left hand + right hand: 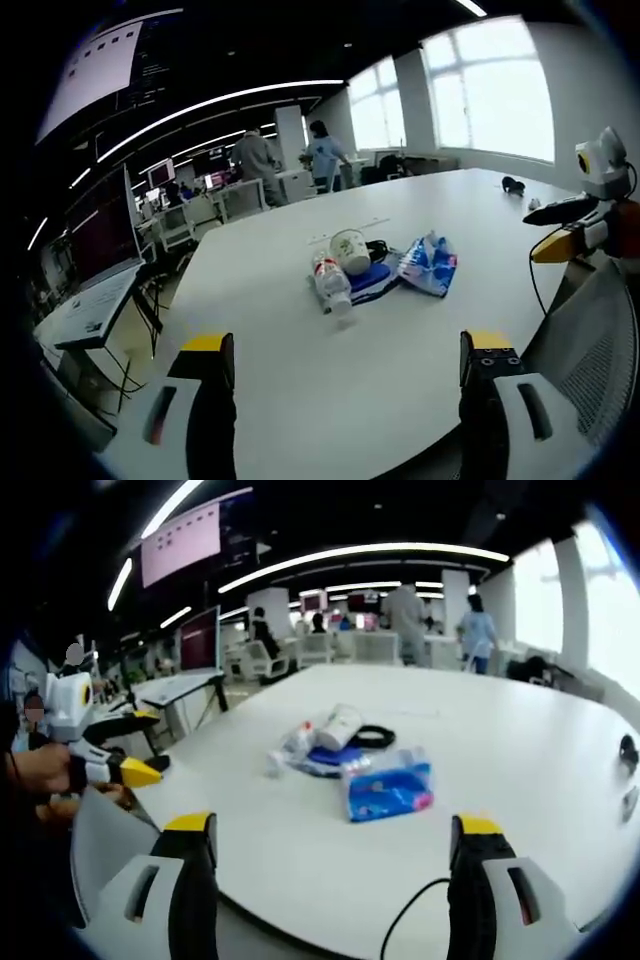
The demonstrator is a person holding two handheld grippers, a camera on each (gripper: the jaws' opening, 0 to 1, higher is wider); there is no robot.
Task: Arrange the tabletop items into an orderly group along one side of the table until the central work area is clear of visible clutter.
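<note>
In the left gripper view, the left tool (345, 375) is rising from the bottom edge with its two yellow-tipped jaws standing wide apart, released, gripping nothing and touching nothing; bare white table (400, 370) is showing between them. In the right gripper view, the right tool (335, 865) is likewise standing wide open over the near edge of the table (300, 860), empty, with a dark cable (415, 920) curving up between its jaws.

Further out, near the middle of the table, the clutter is lying in one loose cluster. A clear plastic bottle (331, 285) is lying on its side, just beside a white cup (349, 250) that is tipped over, both resting against a flat blue item (372, 280). A black coiled cable (378, 247) is sitting behind them. A blue and white packet (428, 265) is lying just beside the blue item, on the side toward the windows.

The right tool is also showing at the right edge of the left gripper view, and the left tool at the left edge of the right gripper view, a hand (45, 770) gripping it.

At the table's far end, small dark objects (514, 185) are sitting well apart from the cluster. Beyond, people are standing among desks.
</note>
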